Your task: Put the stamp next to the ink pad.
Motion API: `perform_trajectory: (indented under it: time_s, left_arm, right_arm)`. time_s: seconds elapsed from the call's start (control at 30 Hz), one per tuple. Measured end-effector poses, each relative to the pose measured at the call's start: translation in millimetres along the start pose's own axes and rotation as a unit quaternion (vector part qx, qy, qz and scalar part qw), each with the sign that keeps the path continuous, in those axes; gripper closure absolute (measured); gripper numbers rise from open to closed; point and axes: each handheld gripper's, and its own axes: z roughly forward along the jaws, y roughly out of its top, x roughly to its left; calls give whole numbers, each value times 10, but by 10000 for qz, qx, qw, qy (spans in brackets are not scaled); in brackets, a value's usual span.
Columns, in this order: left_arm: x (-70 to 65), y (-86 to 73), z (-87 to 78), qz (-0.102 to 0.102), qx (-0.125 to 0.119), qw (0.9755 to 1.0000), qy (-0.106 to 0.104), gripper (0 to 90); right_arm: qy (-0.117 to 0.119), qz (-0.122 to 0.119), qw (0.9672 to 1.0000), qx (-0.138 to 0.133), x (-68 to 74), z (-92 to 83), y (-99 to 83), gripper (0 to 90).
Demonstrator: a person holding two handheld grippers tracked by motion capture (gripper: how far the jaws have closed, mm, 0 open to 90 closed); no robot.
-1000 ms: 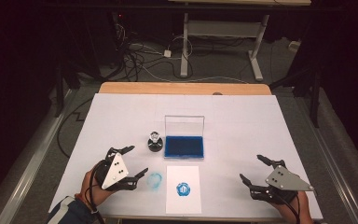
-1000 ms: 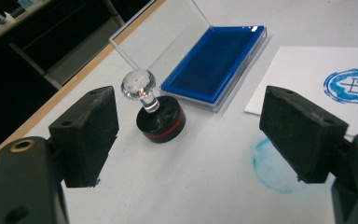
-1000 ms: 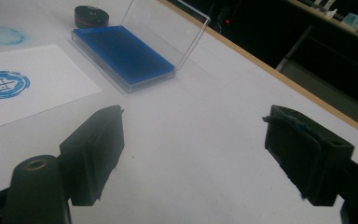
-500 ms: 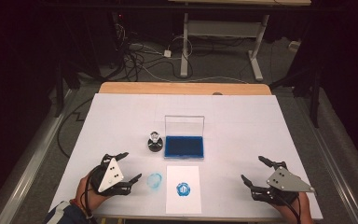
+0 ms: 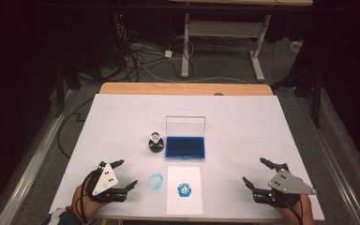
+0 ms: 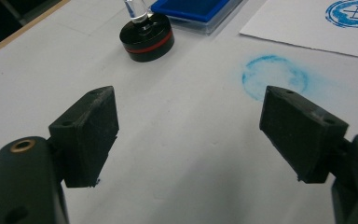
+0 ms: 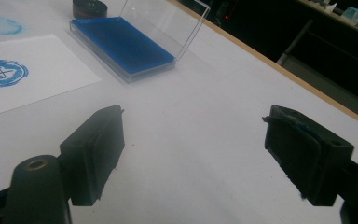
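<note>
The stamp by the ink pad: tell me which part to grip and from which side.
Grip the stamp by its clear knob, which stands upright above the round black base. Probably come with the left hand-held gripper, the nearer one, open, from the near left side, since the ink pad flanks the stamp's right.

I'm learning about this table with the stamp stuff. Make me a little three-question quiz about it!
1. True or false: the left tool is clamped on the round stamp.
2. What colour is the ink pad in the open clear case? A) red B) blue C) green
3. Fill in: the neat round stamp print sits on the sheet of ____.

Key
1. False. Both the left tool and the right tool are open and hold nothing; the stamp stands alone beside the ink pad.
2. B, blue.
3. Paper. A smudged blue ring lies on the table cover next to it.
</note>
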Motion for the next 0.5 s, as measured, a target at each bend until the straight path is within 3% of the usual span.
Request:
perform_trajectory:
  time_s: [0.5]
  left_arm:
    - [6, -10, 6, 62, 25, 9999, -146, 187]
  right_arm:
    - [-81, -23, 10000, 42, 34, -12, 11, 201]
